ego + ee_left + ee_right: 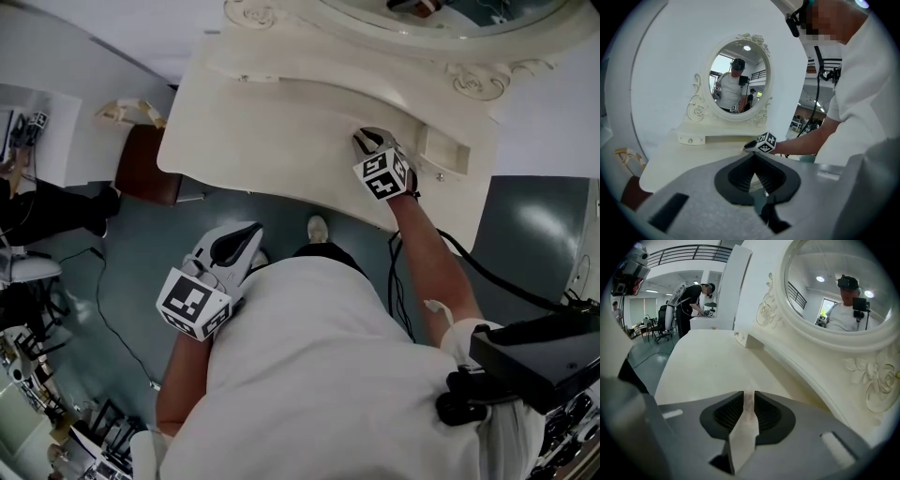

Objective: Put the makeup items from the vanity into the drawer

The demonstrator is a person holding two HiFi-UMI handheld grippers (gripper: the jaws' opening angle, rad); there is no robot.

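Pinching a thin pale strip (743, 427), the right gripper (749, 394) hovers over the vanity (281, 122) at one o'clock. The strip seems light and bendy, best held mid-length. The left gripper (753, 158) is closed and empty.

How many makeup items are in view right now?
1: a thin pale item clamped in the right hand-held gripper, over the vanity top. Others may sit out of sight.
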